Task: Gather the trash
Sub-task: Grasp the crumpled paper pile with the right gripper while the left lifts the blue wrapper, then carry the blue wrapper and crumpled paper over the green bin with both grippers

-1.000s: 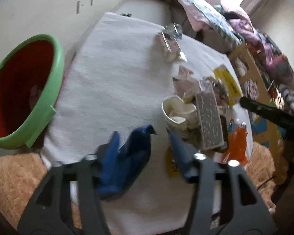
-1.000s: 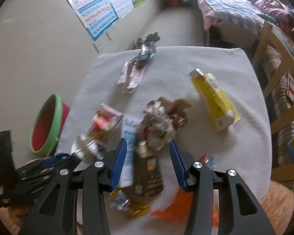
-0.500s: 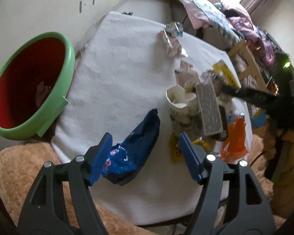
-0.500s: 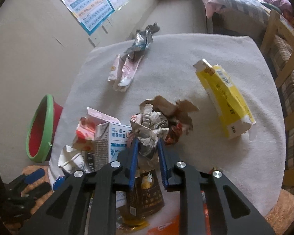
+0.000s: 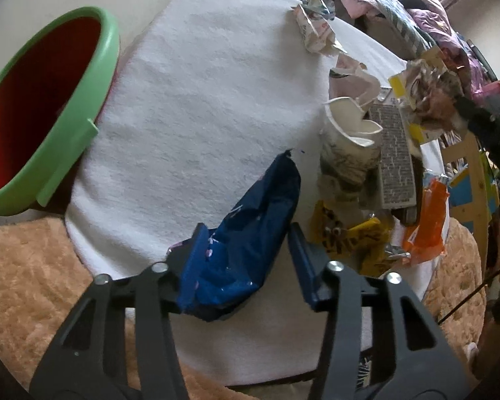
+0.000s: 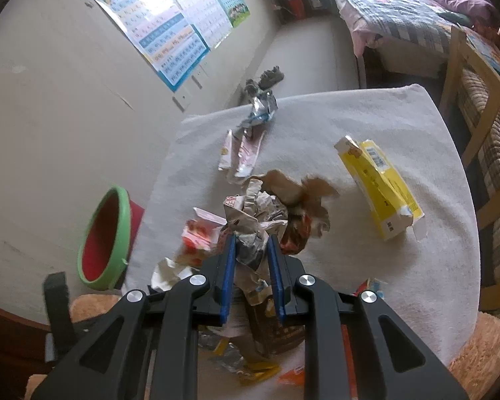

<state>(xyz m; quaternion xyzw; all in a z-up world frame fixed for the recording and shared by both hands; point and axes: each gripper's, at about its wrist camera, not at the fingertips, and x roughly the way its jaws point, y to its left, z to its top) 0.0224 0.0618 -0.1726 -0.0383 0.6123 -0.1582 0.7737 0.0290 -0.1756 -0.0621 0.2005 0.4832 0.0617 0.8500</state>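
White-covered table (image 5: pixel 196 106) is the landmark. Green bin (image 5: pixel 66 126) with red inside sits just off the table's left edge, tilted, mouth toward the table. Yellow box (image 6: pixel 380 193) lies alone on the table's right side, apart from the rest. Pile of trash sits mid-table toward the near edge: crushed paper cup (image 5: pixel 350 140), printed carton (image 5: pixel 395 160) just beside it, orange wrapper (image 5: pixel 428 223) and yellow wrapper (image 5: pixel 350 236) at the near-right edge. Pink-white wrappers (image 6: pixel 240 150) and a silver foil scrap (image 6: pixel 260 113) lie near the far edge. Blue bag (image 5: pixel 250 243) lies on the table's near edge, left of the pile. Left gripper (image 5: pixel 246 263) straddles the blue bag, jaws closing; left pad looks to touch it, right pad shows a gap. Right gripper (image 6: pixel 251 276) is clamped narrow on a crumpled paper wad (image 6: pixel 260 220) over the pile; brown paper hangs off the wad's far side.
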